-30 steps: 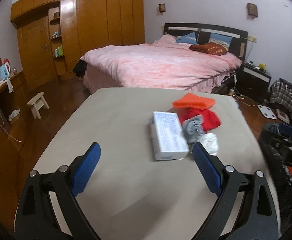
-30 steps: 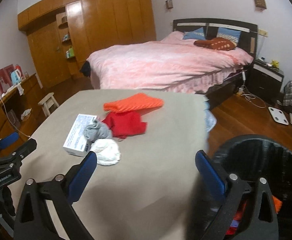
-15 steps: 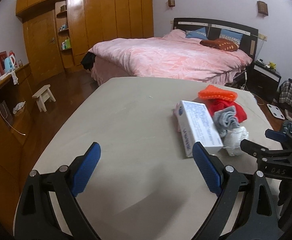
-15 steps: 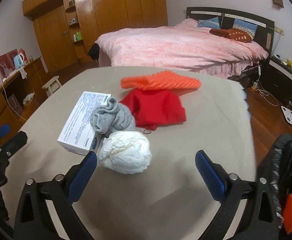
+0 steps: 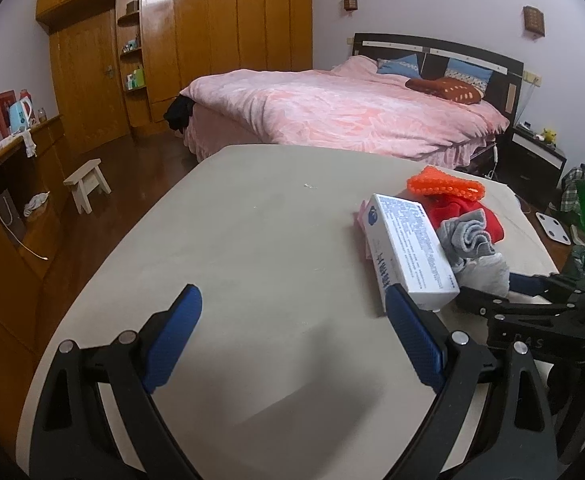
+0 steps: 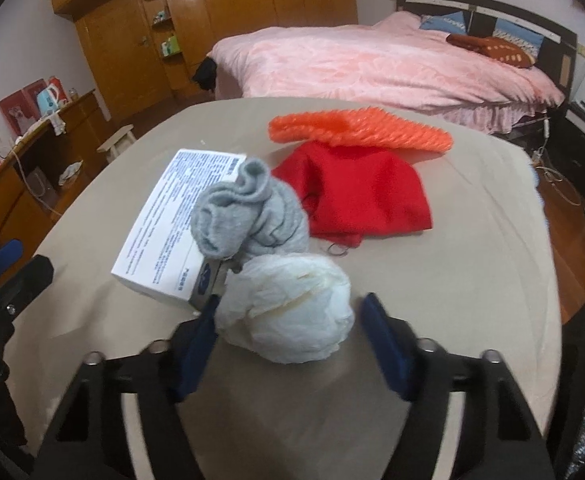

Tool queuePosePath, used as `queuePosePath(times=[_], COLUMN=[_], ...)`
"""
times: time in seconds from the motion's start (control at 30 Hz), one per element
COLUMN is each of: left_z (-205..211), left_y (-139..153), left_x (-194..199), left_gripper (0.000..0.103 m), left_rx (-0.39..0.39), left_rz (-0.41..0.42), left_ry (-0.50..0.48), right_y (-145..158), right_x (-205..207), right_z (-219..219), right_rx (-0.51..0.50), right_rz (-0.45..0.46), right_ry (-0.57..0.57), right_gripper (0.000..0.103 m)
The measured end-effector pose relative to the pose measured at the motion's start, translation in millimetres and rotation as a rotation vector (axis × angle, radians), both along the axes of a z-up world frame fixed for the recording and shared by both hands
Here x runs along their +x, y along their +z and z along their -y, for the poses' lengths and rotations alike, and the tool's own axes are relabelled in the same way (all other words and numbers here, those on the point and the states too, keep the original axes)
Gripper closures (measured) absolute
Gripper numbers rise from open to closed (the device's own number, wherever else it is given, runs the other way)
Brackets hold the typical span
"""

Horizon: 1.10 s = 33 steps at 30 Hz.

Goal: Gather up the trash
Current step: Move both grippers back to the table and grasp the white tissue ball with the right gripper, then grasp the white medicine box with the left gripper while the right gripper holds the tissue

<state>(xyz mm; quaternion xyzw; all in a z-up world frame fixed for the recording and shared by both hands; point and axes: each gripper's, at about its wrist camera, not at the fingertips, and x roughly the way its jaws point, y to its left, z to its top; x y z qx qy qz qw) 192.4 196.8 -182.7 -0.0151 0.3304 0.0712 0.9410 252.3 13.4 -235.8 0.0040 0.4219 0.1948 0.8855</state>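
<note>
The right claw (image 6: 288, 312) is closing around a crumpled white paper ball (image 6: 288, 308) at the near edge of the pile on the tabletop (image 6: 452, 264); its left pad touches the ball, the right one stands just clear. Behind the ball lie a grey sock (image 6: 248, 212), a white box (image 6: 168, 236) and a red cloth (image 6: 364, 196). The left claw (image 5: 292, 336) hangs spread over bare tabletop, gripping nothing.
</note>
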Motion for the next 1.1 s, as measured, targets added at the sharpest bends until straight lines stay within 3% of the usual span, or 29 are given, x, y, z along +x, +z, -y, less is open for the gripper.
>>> queuePosePath(times=[0.13,0.63,0.93,1.1], left_z=[9,72,75,50], left_y=[0,-23,-40,-33], left_x=[5,45,60,51], left_gripper=[0.012,0.012,0.013,0.013], left_rx=[-0.004,-0.041,-0.023,-0.03], left_rz=[0.0,-0.054,-0.148,-0.114], left_ry=[-0.017,-0.133,-0.089,-0.016], right_y=[4,18,13,13], right_x=[-4,0,1,0], right_z=[5,58,62,62], right_rx=[0.012,0.028,0.04,0.034], right_rz=[0.003,0.023,0.013,0.017], right_ry=[0.02,-0.074,-0.083,-0.081], right_gripper=[0.057,0.058,0.058,0.058])
